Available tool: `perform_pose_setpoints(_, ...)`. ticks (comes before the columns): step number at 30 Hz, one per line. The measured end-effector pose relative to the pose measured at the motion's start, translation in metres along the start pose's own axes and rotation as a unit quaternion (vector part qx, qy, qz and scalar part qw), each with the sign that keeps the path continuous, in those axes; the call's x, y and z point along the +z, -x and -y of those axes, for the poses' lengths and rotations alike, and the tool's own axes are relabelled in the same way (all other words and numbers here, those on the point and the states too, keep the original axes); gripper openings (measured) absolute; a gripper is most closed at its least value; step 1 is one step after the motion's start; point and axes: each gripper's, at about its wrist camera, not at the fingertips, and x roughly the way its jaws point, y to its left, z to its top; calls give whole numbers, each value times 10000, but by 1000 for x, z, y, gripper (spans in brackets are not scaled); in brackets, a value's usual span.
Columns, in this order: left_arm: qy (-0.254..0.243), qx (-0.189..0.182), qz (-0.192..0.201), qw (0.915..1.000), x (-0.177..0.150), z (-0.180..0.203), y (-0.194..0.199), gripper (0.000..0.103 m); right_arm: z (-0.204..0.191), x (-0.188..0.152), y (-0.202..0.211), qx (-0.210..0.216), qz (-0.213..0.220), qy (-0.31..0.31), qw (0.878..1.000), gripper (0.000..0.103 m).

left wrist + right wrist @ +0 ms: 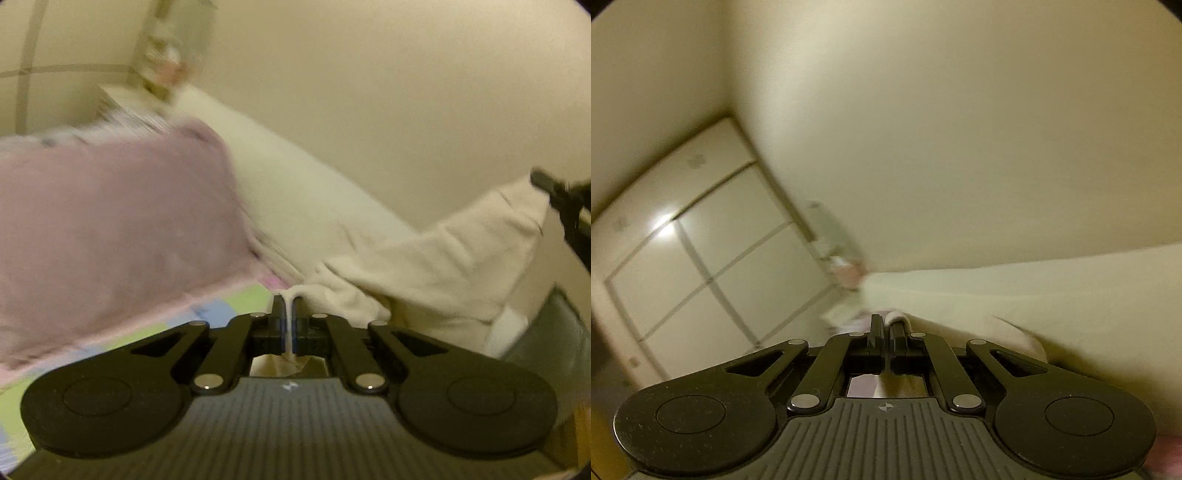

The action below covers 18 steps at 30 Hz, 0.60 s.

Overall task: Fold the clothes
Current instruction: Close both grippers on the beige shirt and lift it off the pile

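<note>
Nearest to me on the left wrist camera, my left gripper [289, 308] has its two fingers pressed together on a thin fold of the cream garment [436, 258], and a strip of that cloth runs down between the fingers toward the gripper body. From the pinch the garment rises and stretches away to the right, hanging in the air with creases across it, up to its far corner, where my right gripper [546, 182] shows as a dark shape at the edge of the view, touching the cloth.

On the right wrist camera, the right gripper [887, 326] is likewise closed, with a small bunched edge of the cream garment [897, 316] caught between the fingertips; I can see little more of the cloth from there because it is blurred.

Below and left of the left gripper lies a patchwork sheet [236, 306] in green, blue and pink squares. On it, further left, sits a pink blanket [110, 229], blurred by motion. Behind that runs a long cream cushion [295, 192] against the wall [406, 92]. Farthest off on the right camera, a white panelled wardrobe [701, 240] fills the corner, tilted in the frame.
</note>
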Motion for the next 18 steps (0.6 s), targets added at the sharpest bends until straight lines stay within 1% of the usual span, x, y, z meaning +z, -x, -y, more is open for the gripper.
perform_pose_setpoints(2,137,304,392,9987,6,-28,54,0,-30,-4,0,369,-86,-25,9993,0)
perform_pose_setpoints(4,245,635,755,9948,6,-55,111,0,-62,-14,5,681,-188,-34,9975,0)
perform_pose_setpoints(6,370,953,1093,9887,0,-80,170,0,-95,-30,16,970,-312,-40,9948,0)
perform_pose_setpoints(8,511,1246,1408,9808,-8,-99,231,0,-128,-46,28,1258,-437,-46,9911,0)
perform_pose_setpoints(11,565,1660,1830,9673,-22,-110,326,0,-178,-71,45,1688,-622,-54,9837,0)
perform_pose_setpoints(13,512,1867,2061,9592,-30,-113,391,0,-211,-87,57,1973,-745,-60,9775,0)
perform_pose_setpoints(16,378,2119,2307,9489,-44,-118,466,0,-261,-112,74,2396,-928,-69,9664,0)
perform_pose_setpoints(18,347,2258,2445,9424,-60,-119,517,0,-294,-128,86,2675,-1049,-74,9578,0)
